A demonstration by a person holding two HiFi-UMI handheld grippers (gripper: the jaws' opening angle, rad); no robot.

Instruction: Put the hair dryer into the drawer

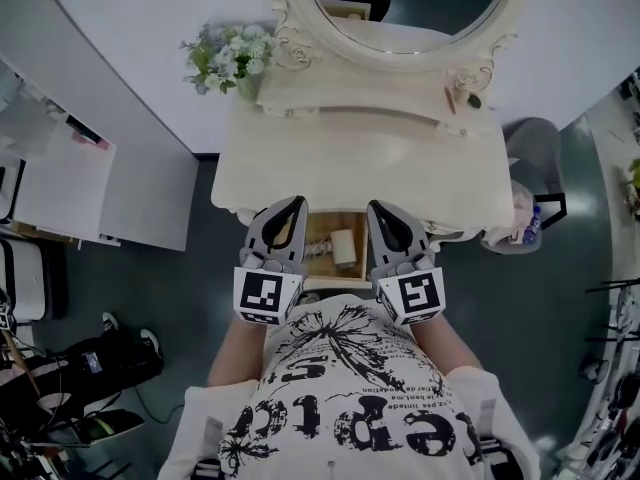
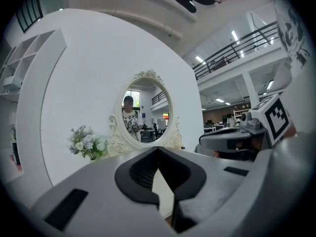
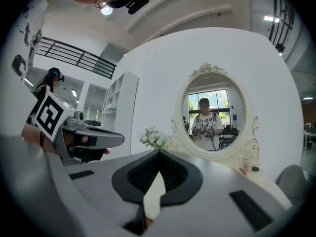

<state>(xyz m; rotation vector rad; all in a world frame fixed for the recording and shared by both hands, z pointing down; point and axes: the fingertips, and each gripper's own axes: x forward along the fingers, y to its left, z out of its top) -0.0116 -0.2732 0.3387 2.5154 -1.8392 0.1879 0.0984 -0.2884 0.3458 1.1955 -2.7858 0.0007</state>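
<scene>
The open drawer (image 1: 322, 234) of the cream dressing table (image 1: 300, 158) shows its wooden inside between my two grippers in the head view. A pale, boxy object (image 1: 343, 247) lies in it; I cannot tell whether it is the hair dryer. My left gripper (image 1: 296, 204) (image 2: 158, 149) is shut and holds nothing, its tip at the table's front edge, left of the drawer. My right gripper (image 1: 376, 208) (image 3: 159, 152) is likewise shut and empty, just right of the drawer. Each gripper view looks level over the tabletop toward the oval mirror (image 2: 146, 110) (image 3: 213, 115).
A bunch of white flowers (image 1: 228, 58) stands at the table's back left. Small items (image 1: 462, 93) lie at its back right. A grey seat (image 1: 535, 153) and a bottle (image 1: 531, 224) are to the right, a white cabinet (image 1: 60, 183) to the left, a dark bag (image 1: 95, 360) on the floor.
</scene>
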